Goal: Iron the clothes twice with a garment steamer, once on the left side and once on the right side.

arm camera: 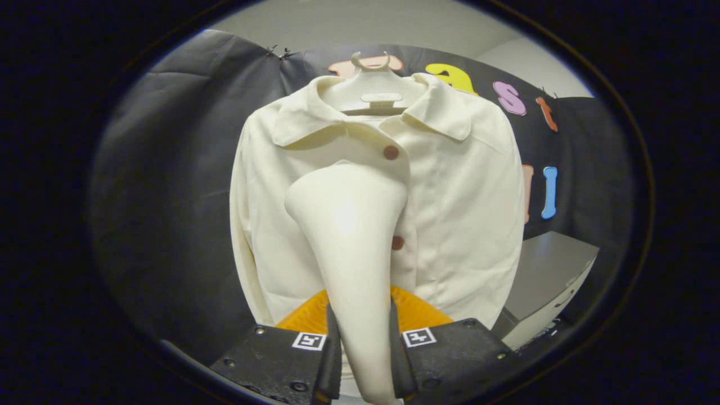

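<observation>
Garment steamer [349, 247]: cream, handle pinched between both fingers at bottom centre of the frame; wide head at frame centre, over the shirt's chest on the picture's left of the button line

Gripper [364, 360]: black fingers pressed against the handle from either side, each with a square marker tag on top; an orange part sits just behind them

Shirt [450, 225]: cream, collared, hung on a pale hanger [374, 90] at upper centre; front faces the camera, sleeves hang down both edges

Buttons: one brown button [391, 152] just above the head, a second [397, 243] beside the handle at mid-placket

Contact: cannot tell whether the head touches the cloth or hovers just off it

Step in hand (judgement): pass on one side panel, apparently starting high on the chest

Doing it well (judgement): keep the head flat to the fabric, draw it straight down the panel at an even pace, stay clear of the buttons and placket; a hanging shirt may swing away if pushed hard, so light pressure

Remaining (judgement): panel at frame right looks untouched by the head

Surface: grey tabletop [548, 275] at lower right, behind the shirt hem

Room: black cloth wall [169, 197] behind the shirt, pale ceiling [349, 28] along the top
</observation>
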A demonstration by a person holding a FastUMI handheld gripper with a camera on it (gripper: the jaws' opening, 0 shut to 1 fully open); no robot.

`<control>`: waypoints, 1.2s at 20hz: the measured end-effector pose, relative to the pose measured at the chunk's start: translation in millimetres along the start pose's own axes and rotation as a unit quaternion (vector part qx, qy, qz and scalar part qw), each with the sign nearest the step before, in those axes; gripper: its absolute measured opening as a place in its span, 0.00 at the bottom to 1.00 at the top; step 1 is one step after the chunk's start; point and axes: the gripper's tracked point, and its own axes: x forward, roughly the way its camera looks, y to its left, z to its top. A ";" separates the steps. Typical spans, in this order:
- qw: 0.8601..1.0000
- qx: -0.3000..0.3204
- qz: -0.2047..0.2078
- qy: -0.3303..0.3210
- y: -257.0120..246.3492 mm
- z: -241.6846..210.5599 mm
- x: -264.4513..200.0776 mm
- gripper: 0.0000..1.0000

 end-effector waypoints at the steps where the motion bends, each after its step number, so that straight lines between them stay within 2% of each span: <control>1: 1.000 -0.002 -0.003 0.007 0.5 -9.0 -0.5 0.35; 12: 0.997 -0.037 -0.007 0.073 11.1 -86.9 -1.9 0.36; 24: 0.987 -0.044 -0.026 0.154 6.6 -189.6 -11.1 0.36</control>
